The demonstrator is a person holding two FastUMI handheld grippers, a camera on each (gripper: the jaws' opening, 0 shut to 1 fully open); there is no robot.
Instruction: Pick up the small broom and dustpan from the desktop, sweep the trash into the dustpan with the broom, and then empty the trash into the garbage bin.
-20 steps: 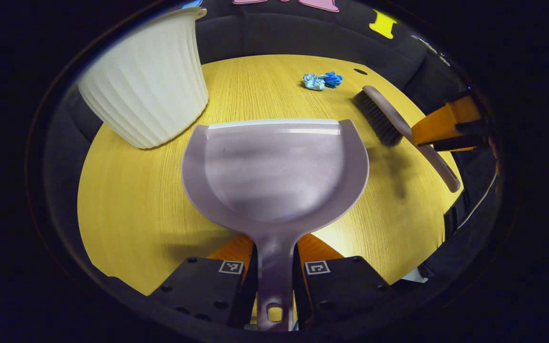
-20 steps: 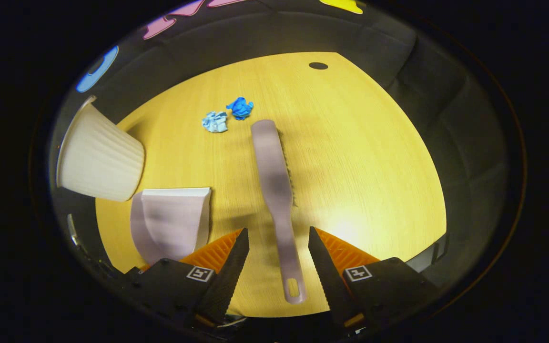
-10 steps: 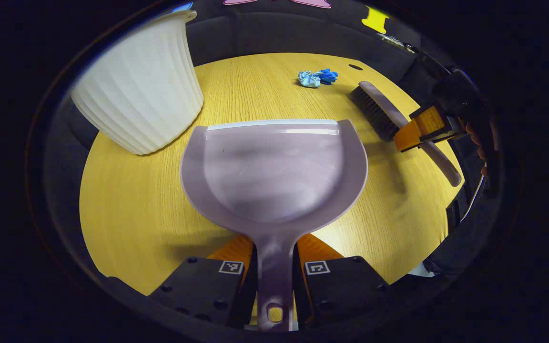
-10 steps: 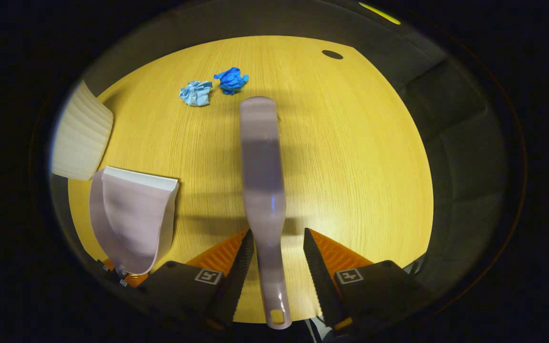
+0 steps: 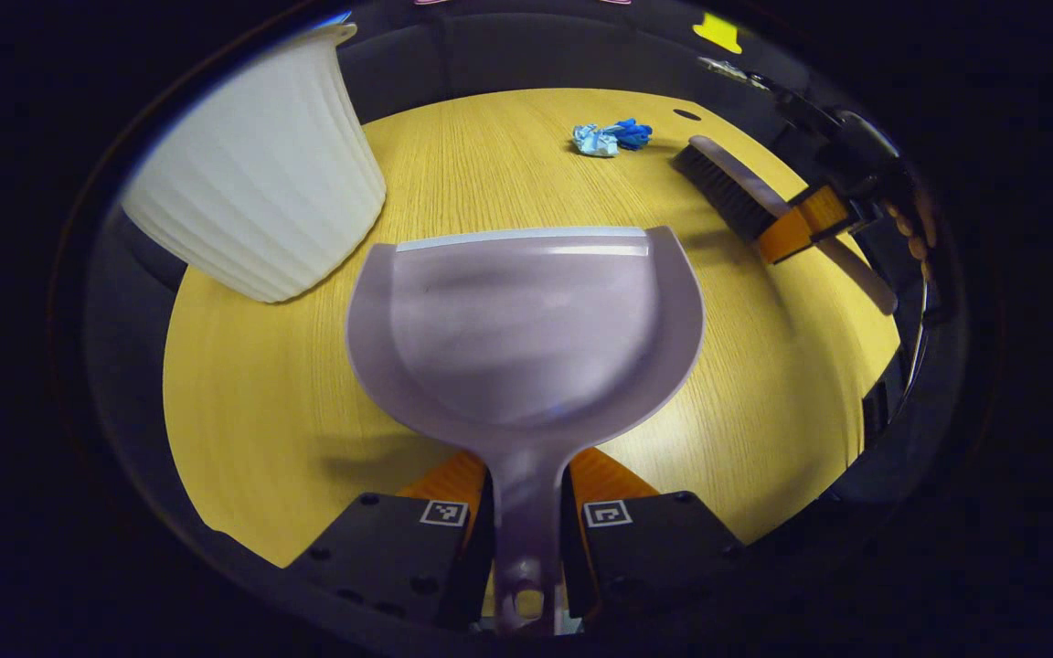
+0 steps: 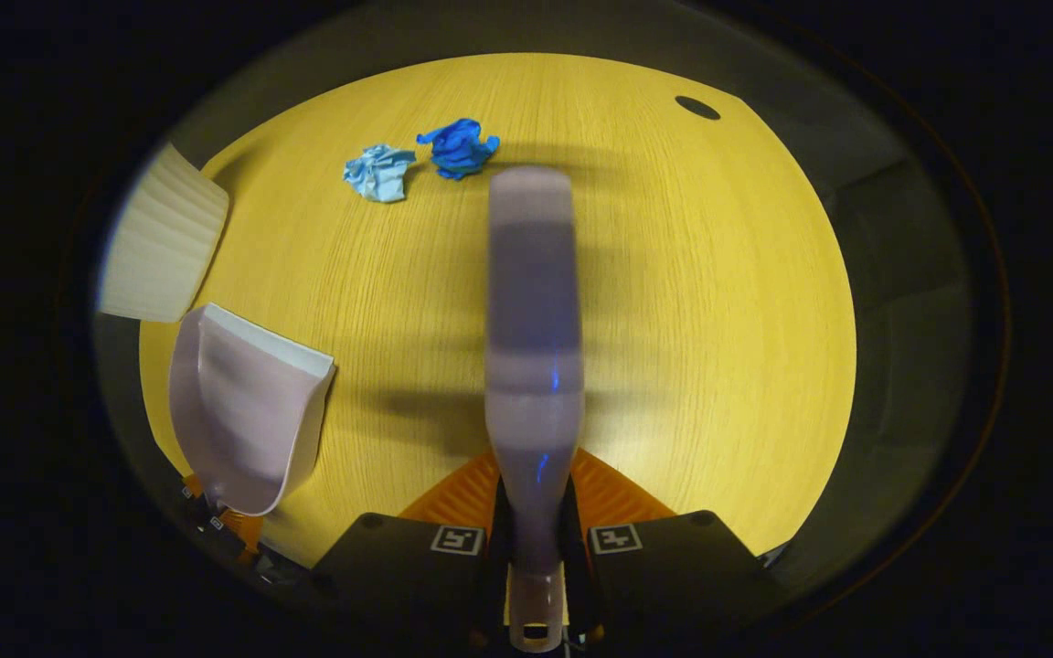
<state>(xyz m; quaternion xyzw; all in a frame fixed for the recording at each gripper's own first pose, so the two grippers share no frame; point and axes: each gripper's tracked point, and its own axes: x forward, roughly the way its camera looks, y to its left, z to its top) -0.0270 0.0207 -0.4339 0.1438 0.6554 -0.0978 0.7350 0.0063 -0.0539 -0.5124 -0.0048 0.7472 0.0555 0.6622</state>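
With both tools gripped, the sweep should start beyond the trash (image 6: 421,160) and pull it toward the dustpan (image 5: 522,320), whose lip must sit flat on the surface (image 6: 718,302). Right gripper (image 6: 534,539) is clenched on the broom (image 6: 531,302) handle; its long axis points forward at the trash. Left gripper (image 5: 526,521) clamps the dustpan handle, mouth facing away, beside the bin (image 5: 257,192).
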